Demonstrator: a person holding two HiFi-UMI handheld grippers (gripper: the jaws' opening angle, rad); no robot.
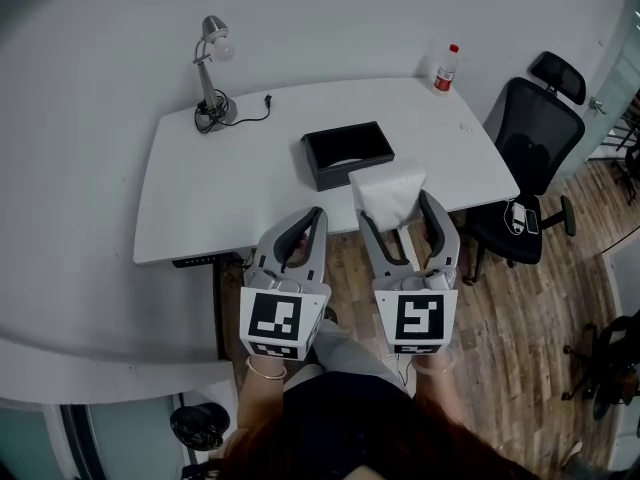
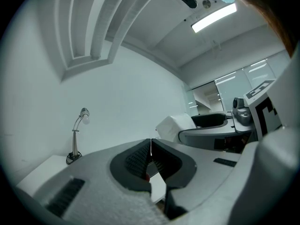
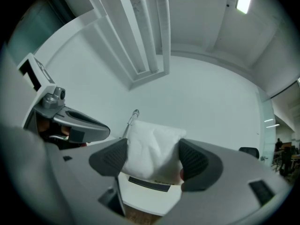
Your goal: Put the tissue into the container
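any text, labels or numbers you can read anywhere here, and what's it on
Nothing here is readable as text.
bottle label: too small to read.
tissue, faint print near its lower edge: blurred.
marker cubes: black-and-white square patterns, no letters or numbers.

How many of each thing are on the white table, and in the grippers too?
Desk lamp: 1
Black container: 1
Bottle with a red cap: 1
Tissue pack, held in the right gripper: 1
Total: 4
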